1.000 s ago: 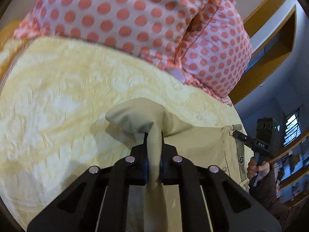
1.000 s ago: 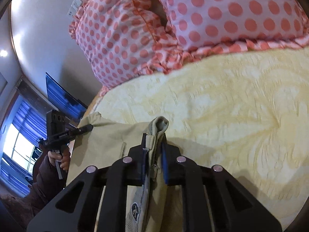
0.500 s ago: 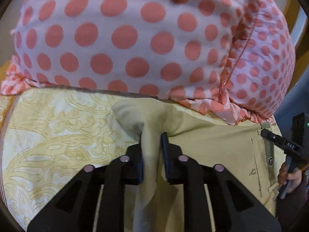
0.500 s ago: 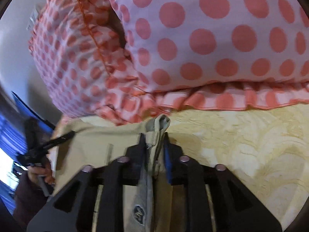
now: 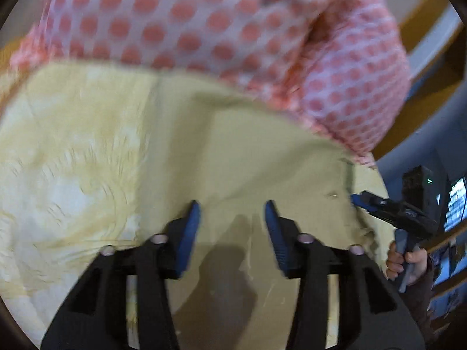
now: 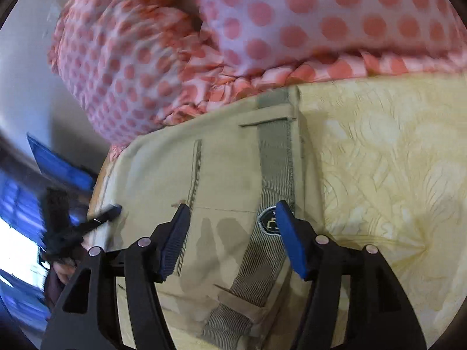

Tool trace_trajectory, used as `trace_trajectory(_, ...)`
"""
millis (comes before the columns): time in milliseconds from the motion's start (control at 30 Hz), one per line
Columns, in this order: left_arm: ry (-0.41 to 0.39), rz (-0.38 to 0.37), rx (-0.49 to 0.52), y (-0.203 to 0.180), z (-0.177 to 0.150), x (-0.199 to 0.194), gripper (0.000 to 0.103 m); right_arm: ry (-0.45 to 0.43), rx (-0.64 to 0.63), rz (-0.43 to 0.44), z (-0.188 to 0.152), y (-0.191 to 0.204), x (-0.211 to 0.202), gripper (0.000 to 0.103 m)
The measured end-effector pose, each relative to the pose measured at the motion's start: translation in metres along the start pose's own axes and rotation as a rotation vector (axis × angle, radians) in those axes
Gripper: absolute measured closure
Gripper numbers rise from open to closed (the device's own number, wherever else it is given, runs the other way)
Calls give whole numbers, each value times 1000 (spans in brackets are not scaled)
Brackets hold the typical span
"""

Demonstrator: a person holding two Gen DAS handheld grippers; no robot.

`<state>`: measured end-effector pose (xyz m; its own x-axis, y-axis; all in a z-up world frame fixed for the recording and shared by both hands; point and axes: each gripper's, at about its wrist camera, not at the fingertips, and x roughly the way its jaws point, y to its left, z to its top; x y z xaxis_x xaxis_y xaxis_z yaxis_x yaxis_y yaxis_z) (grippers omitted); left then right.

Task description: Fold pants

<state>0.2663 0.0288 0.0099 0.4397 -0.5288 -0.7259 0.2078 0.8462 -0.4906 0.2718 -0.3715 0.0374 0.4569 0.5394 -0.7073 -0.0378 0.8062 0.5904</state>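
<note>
Khaki pants lie flat on the yellow bedspread, their far edge against the polka-dot pillows. In the right wrist view the pants show a grey striped waistband strip and a round logo patch. My left gripper is open and empty just above the cloth. My right gripper is open and empty over the waistband end. Each gripper shows in the other's view, the right one at the pants' right edge and the left one at their left edge.
Two pink pillows with red dots lie along the far side of the bed. The yellow patterned bedspread spreads around the pants. Wooden shelving and a window are off the bed's sides.
Both grippers have opened and let go of the pants. The fabric that was pinched and lifted now lies flat on the bed, and both grippers have drawn back from the pillows.
</note>
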Motion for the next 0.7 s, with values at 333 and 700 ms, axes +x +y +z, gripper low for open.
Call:
trace_trajectory(333,-257,296,193,-63,-112,-98,10,-244,-391,-342,-131,100,-67,1)
trace_trajectory(700,-312,458,230,-79,-212,-94,2,-335,-446,-490,-222,127,-31,1)
